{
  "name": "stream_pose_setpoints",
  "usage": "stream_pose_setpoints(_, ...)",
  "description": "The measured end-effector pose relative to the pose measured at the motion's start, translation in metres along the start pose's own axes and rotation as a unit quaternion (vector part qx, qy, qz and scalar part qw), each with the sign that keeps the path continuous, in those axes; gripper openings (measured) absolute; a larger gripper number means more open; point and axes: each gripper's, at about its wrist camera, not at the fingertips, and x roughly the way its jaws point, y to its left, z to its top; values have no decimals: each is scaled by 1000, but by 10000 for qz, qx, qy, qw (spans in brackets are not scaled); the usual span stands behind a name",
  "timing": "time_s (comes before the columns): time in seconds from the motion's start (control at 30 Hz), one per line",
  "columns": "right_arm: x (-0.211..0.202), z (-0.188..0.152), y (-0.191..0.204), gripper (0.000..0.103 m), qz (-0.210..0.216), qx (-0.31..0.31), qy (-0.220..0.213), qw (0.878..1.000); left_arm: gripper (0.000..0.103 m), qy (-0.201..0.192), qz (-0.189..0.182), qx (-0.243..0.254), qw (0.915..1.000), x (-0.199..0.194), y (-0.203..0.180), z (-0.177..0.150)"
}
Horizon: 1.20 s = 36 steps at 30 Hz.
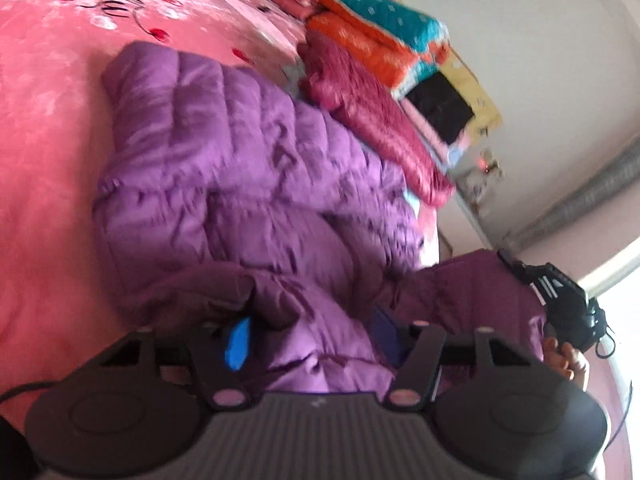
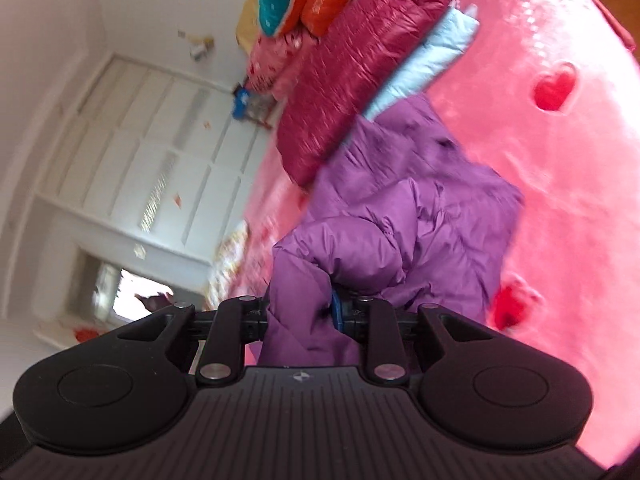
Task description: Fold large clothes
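**A:** Grippers first: what does each one have?

**B:** Right gripper (image 2: 300,316) is clamped on a bunch of the purple jacket (image 2: 420,216). Left gripper (image 1: 316,340) has jacket fabric between its pads, apparently pinched.

**A:** Where does the jacket lie?

**B:** Ahead of both grippers, its long axis running away from them across the pink bed (image 1: 48,200).

**A:** Anything in the way?

**B:** Beyond the jacket, a magenta quilted garment (image 2: 360,64) touches its far edge; past that, the orange and teal bedding stack (image 1: 384,36).
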Motion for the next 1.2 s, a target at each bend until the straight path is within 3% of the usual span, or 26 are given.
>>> stream_pose_setpoints(0.13,38,21,8,31,30,231,-182,9996,61,-203,130,-123,9996,-4,13,13)
stream_pose_setpoints(0.3,89,43,-2,30,-265,589,-440,9969,61,-320,129,-316,9989,-11,29,21)
stream_pose_setpoints(0.5,136,62,-8,31,-723,732,-621,9928,65,-215,-158,-80,9996,-23,34,16)
stream_pose_setpoints(0.63,154,66,1,31,-986,423,-776,9912,76,73,-669,21,9977,-25,34,3)
stream_pose_setpoints(0.83,179,65,3,31,-1098,211,-850,9901,83,760,-1041,344,9911,-18,19,-24)
stream_pose_setpoints(1.0,183,61,10,31,-1280,-216,-953,9869,84,1503,-1494,315,9768,-13,2,-53)
stream_pose_setpoints(1.1,178,58,12,31,-1282,-264,-1054,9858,85,1893,-1602,539,9673,-11,-17,-72)
stream_pose_setpoints(1.2,175,55,17,35,-1342,-502,-1072,9839,86,2031,-1415,829,9653,-10,-35,-87)
